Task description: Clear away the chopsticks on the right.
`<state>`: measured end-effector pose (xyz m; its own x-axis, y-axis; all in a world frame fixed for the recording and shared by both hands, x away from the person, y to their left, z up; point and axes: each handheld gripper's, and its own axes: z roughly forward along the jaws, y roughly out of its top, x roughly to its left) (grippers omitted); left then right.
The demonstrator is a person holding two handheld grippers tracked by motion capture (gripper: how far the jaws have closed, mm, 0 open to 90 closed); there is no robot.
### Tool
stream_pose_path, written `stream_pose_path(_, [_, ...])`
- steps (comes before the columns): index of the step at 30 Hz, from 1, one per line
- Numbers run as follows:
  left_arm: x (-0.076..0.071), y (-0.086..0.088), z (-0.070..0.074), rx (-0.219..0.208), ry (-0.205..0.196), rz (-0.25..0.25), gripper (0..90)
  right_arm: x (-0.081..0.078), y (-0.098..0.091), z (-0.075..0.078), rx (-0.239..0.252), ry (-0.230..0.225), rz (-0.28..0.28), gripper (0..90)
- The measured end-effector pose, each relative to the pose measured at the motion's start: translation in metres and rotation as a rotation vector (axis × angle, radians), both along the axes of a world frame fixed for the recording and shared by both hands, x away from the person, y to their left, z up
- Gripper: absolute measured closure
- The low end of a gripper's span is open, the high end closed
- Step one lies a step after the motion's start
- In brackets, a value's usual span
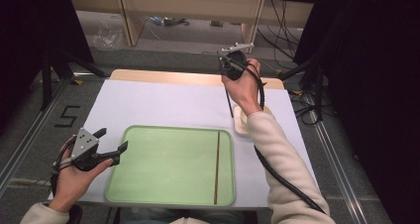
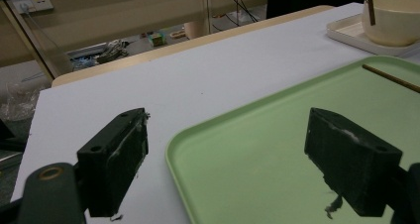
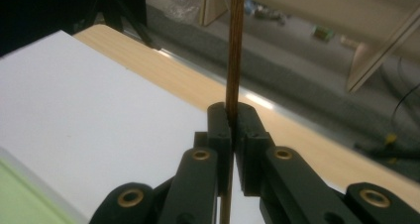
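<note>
From above, the right gripper [image 1: 229,70] is raised over the table's far edge, clamped on a thin chopstick [image 1: 229,101] that hangs down beside a cream bowl [image 1: 241,120]. The left gripper [image 1: 112,140] rests at the green tray [image 1: 168,196], jaws apart; a second chopstick [image 1: 217,167] lies in the tray. The left gripper view shows its wide jaws straddling the tray's corner [image 2: 173,149]. The right gripper view shows jaws pressed together on the upright chopstick [image 3: 234,45].

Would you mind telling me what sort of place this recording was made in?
Probably a lab or workshop recording station: black curtains flank the white table, loose cables trail across the floor, and plain wooden benches stand behind.
</note>
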<state>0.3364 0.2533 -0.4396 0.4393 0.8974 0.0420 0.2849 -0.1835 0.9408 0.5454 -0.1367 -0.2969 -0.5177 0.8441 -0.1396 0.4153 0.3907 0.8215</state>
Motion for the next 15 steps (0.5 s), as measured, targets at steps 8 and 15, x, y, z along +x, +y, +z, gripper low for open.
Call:
stream_pose_path(8, [-0.001,-0.001,0.001,-0.012,-0.013,-0.019,16.9,-0.01,-0.002,0.003,0.063,0.153,-0.096,87.4])
stream_pose_path(15, [-0.001,-0.001,0.002,-0.026,-0.033,-0.039,17.1,-0.013,-0.008,-0.003,0.076,0.291,-0.181,87.3])
